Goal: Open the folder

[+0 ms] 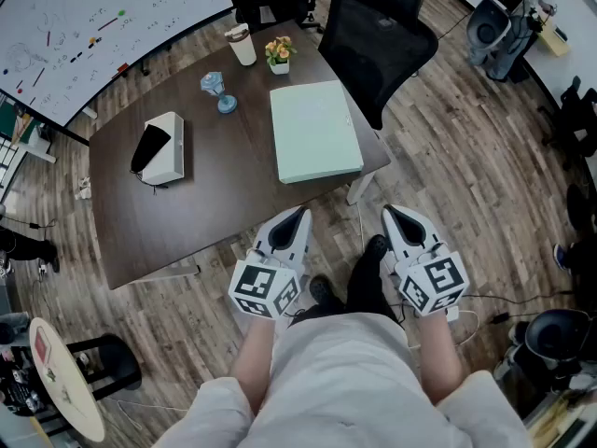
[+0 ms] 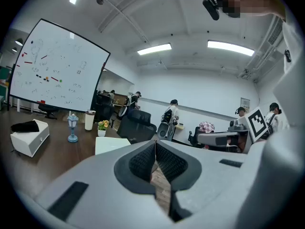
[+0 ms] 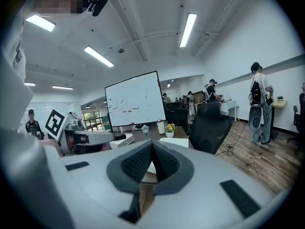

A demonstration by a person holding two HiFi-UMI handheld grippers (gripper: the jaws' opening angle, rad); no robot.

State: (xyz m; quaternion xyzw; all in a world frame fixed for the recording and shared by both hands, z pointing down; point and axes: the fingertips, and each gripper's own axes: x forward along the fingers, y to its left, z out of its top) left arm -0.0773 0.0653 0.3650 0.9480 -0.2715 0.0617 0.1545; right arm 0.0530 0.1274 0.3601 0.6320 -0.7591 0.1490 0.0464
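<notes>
Folder (image 1: 315, 131): pale green, closed, lying flat on the right part of the dark table (image 1: 187, 222), close beside the black office chair (image 1: 378, 35). Long axis running away from the body, tipped slightly to the left at the far end; near short edge facing this way, close to the table's near edge.

And now the grippers. Left gripper (image 1: 303, 211): jaws pressed together, nothing between the pads, only wooden floor showing in the slit below the tips. Right gripper (image 1: 388, 211): same story, closed and empty. Both held low in front of the body, side by side, over the floor and short of the table, noses aimed forward and a little down.

So, straight ahead and slightly up from both. Left nose lined up with the folder's near edge; right nose pointing just outside its right corner, toward the chair. Left looks the nearer of the two, though not by much.

Cannot tell from here which long side is the spine and which the free edge. Probably calls for a reach forward over the table edge, then opened jaws to catch the cover's free side while the other gripper pins the rest down. Nothing touched yet.

Worth a glance: white box (image 1: 166, 147), well apart to the left, no obstacle.
</notes>
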